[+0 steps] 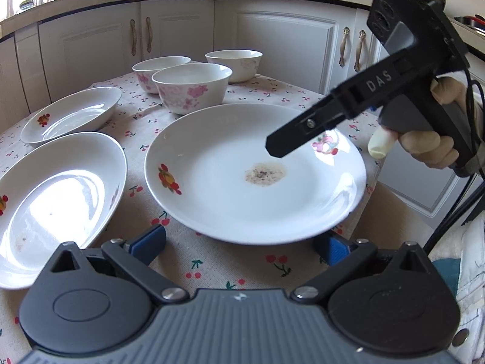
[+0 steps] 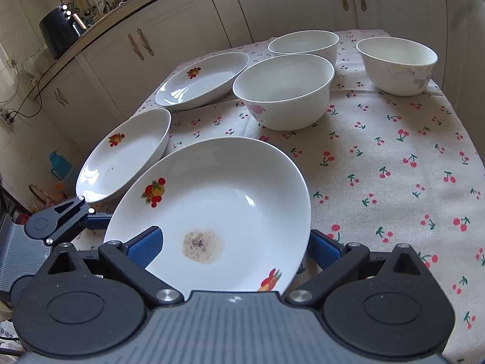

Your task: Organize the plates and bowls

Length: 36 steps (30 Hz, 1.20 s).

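A large white plate with fruit prints and a brown stain in its middle lies at the table's near right, its right side past the table edge. My right gripper is open and straddles that plate, one blue pad over the inside and the other under the rim. In the left wrist view a hand holds the right gripper above the plate's right side. My left gripper is open at the plate's near rim, which covers part of its right finger. Two more plates and three bowls stand farther back.
A cherry-print tablecloth covers the table, with bare cloth on its right half in the right wrist view. White kitchen cabinets curve close behind the table. The left gripper shows at the plate's left rim.
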Each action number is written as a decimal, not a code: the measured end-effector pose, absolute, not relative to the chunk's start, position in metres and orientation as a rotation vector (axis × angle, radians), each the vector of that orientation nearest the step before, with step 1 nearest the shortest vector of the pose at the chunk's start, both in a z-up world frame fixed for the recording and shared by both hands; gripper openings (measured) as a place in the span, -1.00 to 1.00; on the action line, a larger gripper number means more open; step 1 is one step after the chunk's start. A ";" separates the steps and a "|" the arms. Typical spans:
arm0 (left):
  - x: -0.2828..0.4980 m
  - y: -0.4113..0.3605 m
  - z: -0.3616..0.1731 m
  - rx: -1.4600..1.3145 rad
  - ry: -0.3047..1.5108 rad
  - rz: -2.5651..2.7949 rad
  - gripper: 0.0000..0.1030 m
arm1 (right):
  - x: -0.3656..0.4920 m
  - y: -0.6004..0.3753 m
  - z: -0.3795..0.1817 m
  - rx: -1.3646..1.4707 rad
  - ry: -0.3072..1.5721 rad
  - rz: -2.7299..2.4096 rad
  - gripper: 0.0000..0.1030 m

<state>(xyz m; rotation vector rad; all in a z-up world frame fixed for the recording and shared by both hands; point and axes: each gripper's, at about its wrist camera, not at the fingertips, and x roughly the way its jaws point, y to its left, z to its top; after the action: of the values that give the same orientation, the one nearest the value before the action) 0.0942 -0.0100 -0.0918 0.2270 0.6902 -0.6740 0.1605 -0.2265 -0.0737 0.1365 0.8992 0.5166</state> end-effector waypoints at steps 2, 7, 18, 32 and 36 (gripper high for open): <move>0.094 -0.010 -0.092 0.227 0.685 -0.678 1.00 | 0.166 -0.226 -0.074 0.139 0.903 0.524 1.00; 0.095 -0.009 -0.093 0.230 0.679 -0.692 1.00 | 0.180 -0.220 -0.074 0.105 0.914 0.559 1.00; 0.094 -0.009 -0.092 0.246 0.669 -0.709 0.99 | 0.201 -0.213 -0.069 0.019 0.948 0.600 0.70; 0.093 -0.015 -0.087 0.280 0.659 -0.740 0.98 | 0.210 -0.221 -0.065 0.013 0.988 0.588 0.30; 0.093 -0.014 -0.087 0.280 0.664 -0.744 0.98 | 0.215 -0.221 -0.065 0.015 0.991 0.584 0.27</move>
<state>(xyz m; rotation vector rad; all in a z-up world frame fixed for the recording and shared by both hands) 0.0928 -0.0140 -0.0865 0.2800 0.6637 -0.7437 0.2148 -0.2207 -0.0653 0.0152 0.9908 0.5843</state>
